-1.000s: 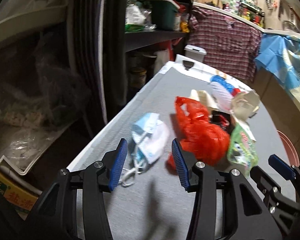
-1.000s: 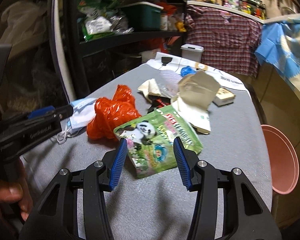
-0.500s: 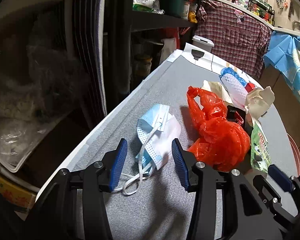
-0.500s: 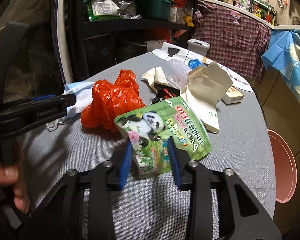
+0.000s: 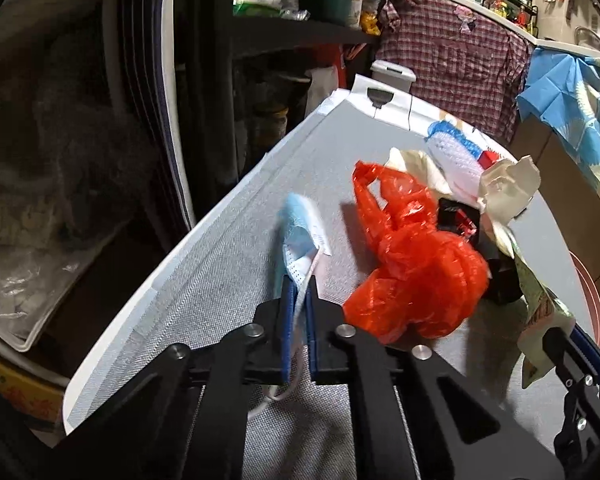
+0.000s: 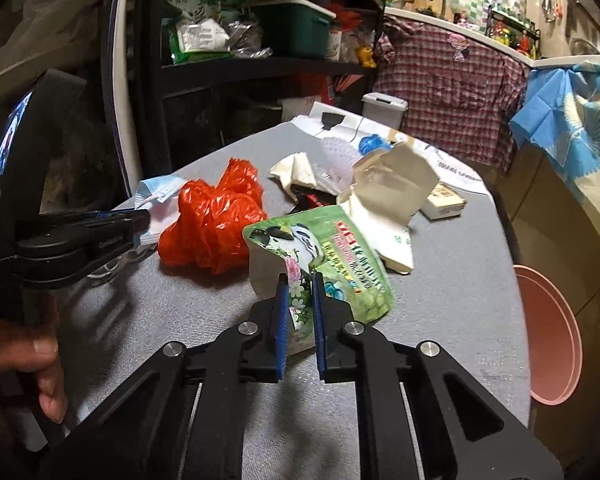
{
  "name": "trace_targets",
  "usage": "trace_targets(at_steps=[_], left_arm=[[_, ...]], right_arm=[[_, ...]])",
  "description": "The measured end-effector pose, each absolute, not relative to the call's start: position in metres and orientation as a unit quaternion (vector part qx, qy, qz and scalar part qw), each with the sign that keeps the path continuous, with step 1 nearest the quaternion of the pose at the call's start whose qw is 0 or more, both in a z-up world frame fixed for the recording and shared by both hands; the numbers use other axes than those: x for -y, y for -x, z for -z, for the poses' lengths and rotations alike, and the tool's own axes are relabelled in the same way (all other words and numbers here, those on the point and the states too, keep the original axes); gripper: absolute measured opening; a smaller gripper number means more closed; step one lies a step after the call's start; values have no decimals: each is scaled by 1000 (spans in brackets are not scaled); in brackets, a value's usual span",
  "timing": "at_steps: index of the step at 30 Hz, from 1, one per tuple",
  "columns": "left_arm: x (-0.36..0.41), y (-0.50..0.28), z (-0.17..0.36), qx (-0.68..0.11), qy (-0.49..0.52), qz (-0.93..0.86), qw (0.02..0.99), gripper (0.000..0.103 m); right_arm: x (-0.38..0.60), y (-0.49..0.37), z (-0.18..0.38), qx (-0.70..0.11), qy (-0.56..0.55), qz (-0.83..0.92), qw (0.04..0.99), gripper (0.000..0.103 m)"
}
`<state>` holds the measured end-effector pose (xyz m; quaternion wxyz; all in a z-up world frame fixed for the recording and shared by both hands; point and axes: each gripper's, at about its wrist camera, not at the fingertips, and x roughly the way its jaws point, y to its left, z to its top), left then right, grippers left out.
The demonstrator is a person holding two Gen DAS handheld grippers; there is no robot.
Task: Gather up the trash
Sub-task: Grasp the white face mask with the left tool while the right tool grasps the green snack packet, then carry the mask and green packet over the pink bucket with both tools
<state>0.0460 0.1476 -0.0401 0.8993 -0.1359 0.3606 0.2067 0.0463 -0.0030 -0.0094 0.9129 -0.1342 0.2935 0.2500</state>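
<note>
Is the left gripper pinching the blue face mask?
Touching. The left wrist view shows the left gripper with both pads closed on the face mask.

on the table (image 6: 460,300), the face mask (image 5: 300,232) lies left of the plastic bag (image 6: 216,224); the snack pouch (image 6: 340,276) is right of it, the torn carton (image 6: 392,196) farther, the basin (image 6: 548,336) at the right edge.

Bare grey table (image 6: 452,280) right of the trash pile (image 6: 212,228).
</note>
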Motion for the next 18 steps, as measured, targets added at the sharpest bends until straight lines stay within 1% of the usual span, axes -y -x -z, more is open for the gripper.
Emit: trace_targets(at_steps=[6, 18], left_arm=[[-139, -38, 23, -339, 124, -203, 910, 4], [-106, -19, -10, -296, 100, -174, 934, 4]], right_arm=[[18, -40, -5, -275, 126, -232, 924, 4], [56, -25, -30, -249, 101, -198, 943, 2]])
